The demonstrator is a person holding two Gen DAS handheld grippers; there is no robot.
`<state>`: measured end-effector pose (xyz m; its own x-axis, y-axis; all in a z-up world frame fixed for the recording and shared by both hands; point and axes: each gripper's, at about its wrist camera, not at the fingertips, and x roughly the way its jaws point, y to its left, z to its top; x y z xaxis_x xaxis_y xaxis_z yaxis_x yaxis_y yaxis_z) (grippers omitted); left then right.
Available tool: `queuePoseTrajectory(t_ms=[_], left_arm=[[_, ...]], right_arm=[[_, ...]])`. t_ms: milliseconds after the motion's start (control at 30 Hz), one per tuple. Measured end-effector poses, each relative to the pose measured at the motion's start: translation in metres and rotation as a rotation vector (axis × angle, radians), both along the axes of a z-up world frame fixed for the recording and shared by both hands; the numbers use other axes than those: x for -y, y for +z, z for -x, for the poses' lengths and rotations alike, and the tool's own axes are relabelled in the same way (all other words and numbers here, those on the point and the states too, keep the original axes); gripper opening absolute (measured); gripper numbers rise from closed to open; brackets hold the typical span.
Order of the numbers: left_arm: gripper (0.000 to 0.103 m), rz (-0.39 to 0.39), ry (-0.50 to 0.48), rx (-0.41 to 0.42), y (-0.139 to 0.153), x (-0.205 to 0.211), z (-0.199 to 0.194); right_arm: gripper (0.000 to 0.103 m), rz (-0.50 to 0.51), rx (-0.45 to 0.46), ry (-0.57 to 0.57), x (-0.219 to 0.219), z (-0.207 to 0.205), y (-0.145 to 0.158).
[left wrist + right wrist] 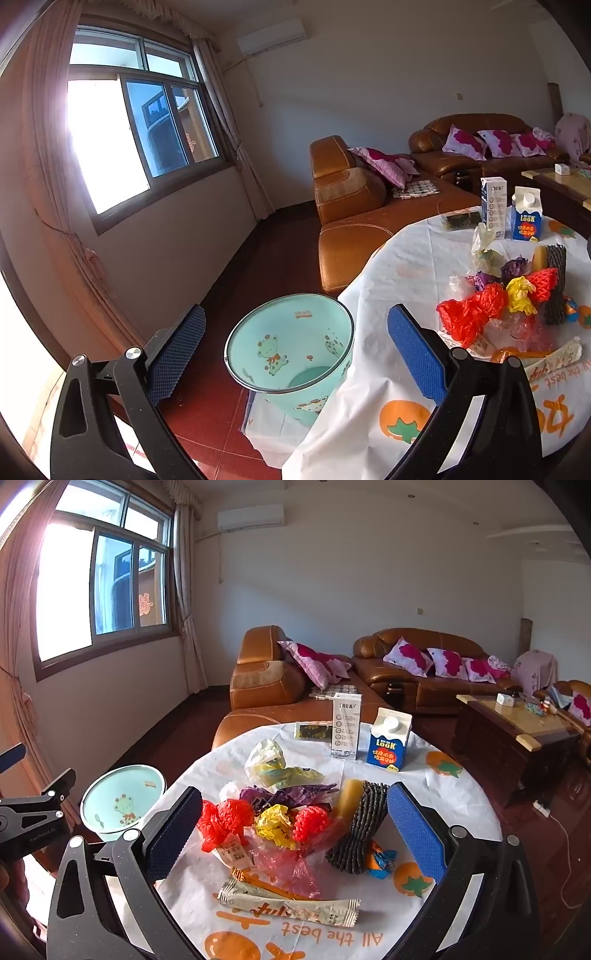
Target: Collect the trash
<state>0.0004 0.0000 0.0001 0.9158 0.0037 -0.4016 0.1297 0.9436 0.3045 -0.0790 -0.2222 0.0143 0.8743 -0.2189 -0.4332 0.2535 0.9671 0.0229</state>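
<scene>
- Nothing collected yet, by the look of it: bin (pixel 290 343) showed only bare bottom.
- All trash (pixel 280 823) lay heaped on the table (pixel 461 812), cartons (pixel 388 744) upright behind.
- Left gripper (pixel 295 350) spread wide, empty, aimed over the bin.
- Right gripper (pixel 295 823) spread wide, framing the pile, touching nothing.
- Bin stood just beside the table edge; open floor beyond.

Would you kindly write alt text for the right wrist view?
The open right tool hovers over a pile of trash on a round table, two cartons behind it. A mint bin stands left on the floor.
</scene>
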Motion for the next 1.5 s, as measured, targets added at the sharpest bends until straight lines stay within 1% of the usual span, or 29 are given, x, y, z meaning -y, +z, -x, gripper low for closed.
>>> queuePoseTrajectory(t_ms=[100,133,267,467,833,1500], left_arm=[[0.097,0.001,0.003,-0.004,0.000,0.000,-0.002],[0.097,0.005,0.006,-0.003,0.005,-0.005,-0.005],[0.097,0.006,0.016,0.002,0.004,-0.002,-0.008],[0.097,0.014,0.025,0.017,0.002,-0.008,-0.003],[0.097,0.016,0.043,0.018,0.001,-0.012,-0.006],[0.097,0.020,0.065,0.022,0.006,-0.020,-0.010]], right_arm=[[0.098,0.006,0.001,0.002,0.000,0.000,0.000],[0.098,0.006,0.000,0.001,0.000,0.000,0.000],[0.098,0.004,0.000,0.000,0.000,0.000,0.000],[0.098,0.003,0.000,-0.001,-0.002,0.000,0.000],[0.098,0.004,0.000,-0.008,0.005,-0.003,0.003],[0.098,0.002,0.003,-0.013,0.001,0.001,0.004]])
